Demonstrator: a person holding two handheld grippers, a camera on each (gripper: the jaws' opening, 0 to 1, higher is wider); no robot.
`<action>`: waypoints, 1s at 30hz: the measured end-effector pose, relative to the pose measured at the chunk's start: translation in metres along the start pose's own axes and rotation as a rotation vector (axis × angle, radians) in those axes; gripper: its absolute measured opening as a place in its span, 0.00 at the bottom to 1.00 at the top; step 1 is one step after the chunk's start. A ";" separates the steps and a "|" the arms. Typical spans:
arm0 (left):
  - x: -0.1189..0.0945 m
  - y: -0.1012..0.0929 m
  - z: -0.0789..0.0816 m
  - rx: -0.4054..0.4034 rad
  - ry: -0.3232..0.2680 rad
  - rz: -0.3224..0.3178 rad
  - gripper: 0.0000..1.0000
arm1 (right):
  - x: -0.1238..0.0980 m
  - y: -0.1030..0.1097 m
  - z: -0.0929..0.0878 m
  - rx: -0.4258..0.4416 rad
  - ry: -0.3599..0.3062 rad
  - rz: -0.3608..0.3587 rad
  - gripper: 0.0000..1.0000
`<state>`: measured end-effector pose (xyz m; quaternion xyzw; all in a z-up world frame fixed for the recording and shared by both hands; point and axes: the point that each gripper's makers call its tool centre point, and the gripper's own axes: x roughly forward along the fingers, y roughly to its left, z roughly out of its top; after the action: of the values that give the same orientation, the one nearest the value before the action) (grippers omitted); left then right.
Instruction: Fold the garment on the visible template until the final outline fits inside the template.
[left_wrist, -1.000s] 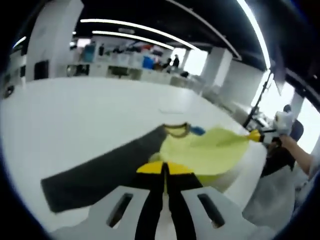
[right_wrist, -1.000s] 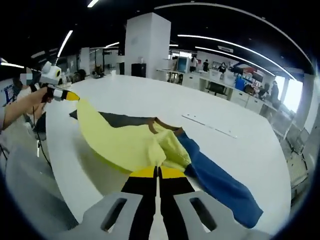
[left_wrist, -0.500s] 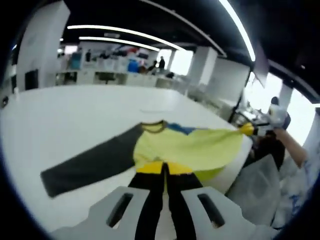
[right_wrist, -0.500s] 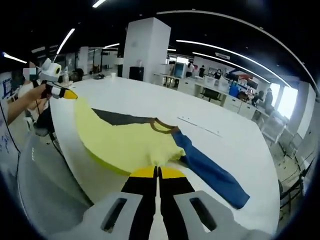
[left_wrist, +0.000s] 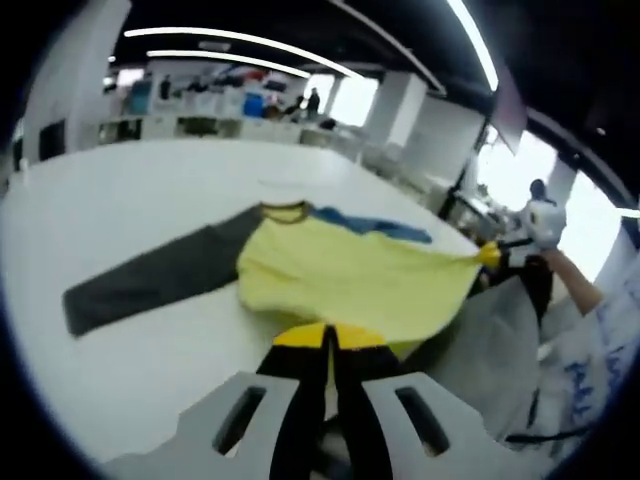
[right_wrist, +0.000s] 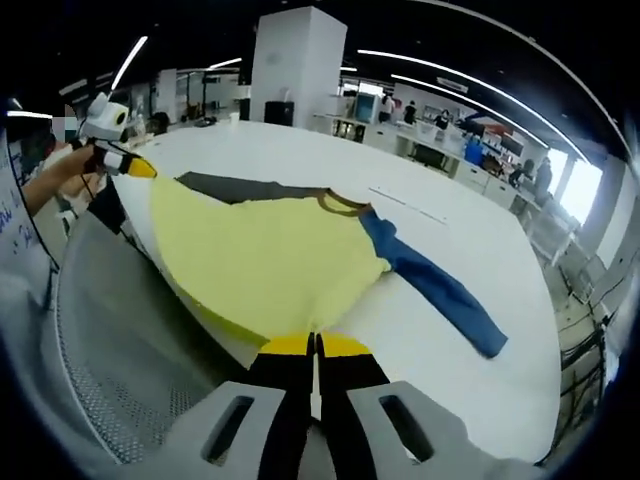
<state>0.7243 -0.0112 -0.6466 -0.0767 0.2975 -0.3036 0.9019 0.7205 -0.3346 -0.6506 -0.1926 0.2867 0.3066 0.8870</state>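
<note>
On the white tabletop (right_wrist: 470, 250) lies the garment (right_wrist: 265, 260), a yellow shirt with one dark grey sleeve (left_wrist: 140, 285) and one blue sleeve (right_wrist: 435, 290), its collar pointing away from the person. Its yellow body is stretched toward the near edge of the tabletop and partly hangs past it. Each hem corner is pinched: the left gripper (left_wrist: 328, 338) has its jaws pressed together on the cloth at one corner, and the right gripper (right_wrist: 312, 345) has its jaws clamped on the other corner (in each view the opposite gripper appears far at the side, with a hand behind it). I judge that holding the hem wide at both corners keeps the cloth flat and taut, so the shirt can be spread out before any fold is made. A folding template I cannot make out with certainty; a faint thin line on the tabletop beyond the blue sleeve could belong to it. The room is a large open office with white columns, long ceiling lights and desks far behind.
</note>
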 end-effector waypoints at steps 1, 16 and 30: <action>0.000 0.000 -0.003 0.001 0.006 0.001 0.00 | 0.001 0.001 -0.002 -0.004 0.007 0.003 0.01; 0.016 -0.005 -0.068 -0.020 0.189 0.020 0.00 | 0.020 0.014 -0.042 -0.073 0.189 0.060 0.01; 0.019 0.003 -0.105 0.008 0.378 0.050 0.00 | 0.029 0.015 -0.065 -0.075 0.286 0.111 0.01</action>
<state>0.6770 -0.0154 -0.7421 -0.0074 0.4624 -0.2910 0.8375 0.7037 -0.3448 -0.7209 -0.2512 0.4088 0.3350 0.8109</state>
